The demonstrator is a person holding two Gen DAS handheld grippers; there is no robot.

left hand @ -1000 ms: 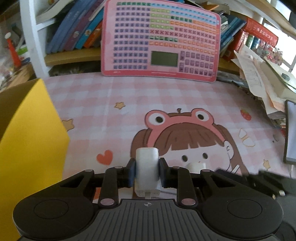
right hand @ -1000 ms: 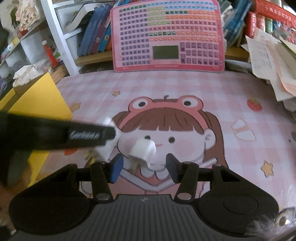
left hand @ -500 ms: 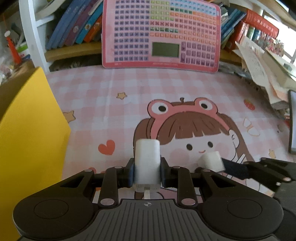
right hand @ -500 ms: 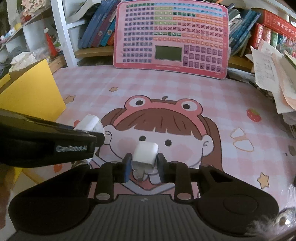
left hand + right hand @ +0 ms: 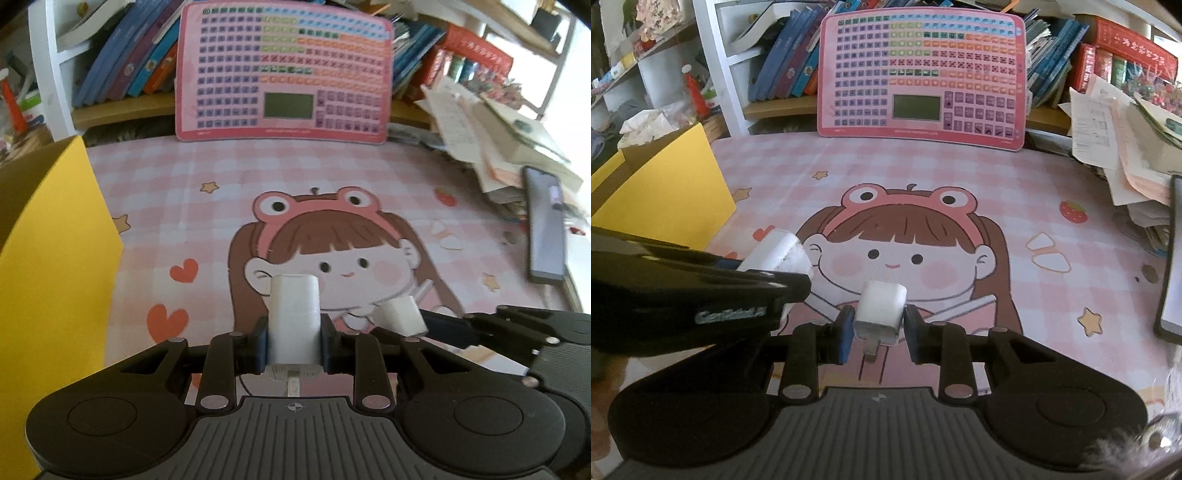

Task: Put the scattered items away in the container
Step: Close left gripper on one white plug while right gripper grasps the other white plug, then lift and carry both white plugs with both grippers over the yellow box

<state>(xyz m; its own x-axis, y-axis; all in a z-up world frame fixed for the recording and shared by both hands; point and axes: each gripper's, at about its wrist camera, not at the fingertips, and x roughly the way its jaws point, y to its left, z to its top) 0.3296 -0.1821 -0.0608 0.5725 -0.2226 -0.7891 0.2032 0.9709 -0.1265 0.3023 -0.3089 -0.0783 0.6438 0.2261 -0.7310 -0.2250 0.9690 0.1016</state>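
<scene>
Yellow cardboard fills the left edge of the left wrist view: the container (image 5: 55, 258), open-topped, standing on the pink checked tabletop (image 5: 258, 177), and probably where both held pieces are bound

Just right of it, low in the centre of that frame, the left gripper (image 5: 293, 341) is clamped narrow on a tall white charger block (image 5: 293, 317), pads pressing its two flat sides, so it stands upright and clear of the mat. To the lower right the right gripper (image 5: 424, 325) comes in from the frame's edge with a second white block at its tip

In the right wrist view the container (image 5: 665, 184) sits at the left, the left gripper's black body lies across the lower left, and the right gripper (image 5: 878, 328) at lower centre pinches a smaller white plug (image 5: 881, 310) by its sides, metal prongs hanging underneath

Between grippers and container nothing lies on the mat, though the two grippers sit close together and could crowd each other at the opening. Behind, a pink keyboard-like board (image 5: 284, 70) leans on a bookshelf; at the right are loose papers (image 5: 498, 140) and a dark phone (image 5: 546, 229)
</scene>
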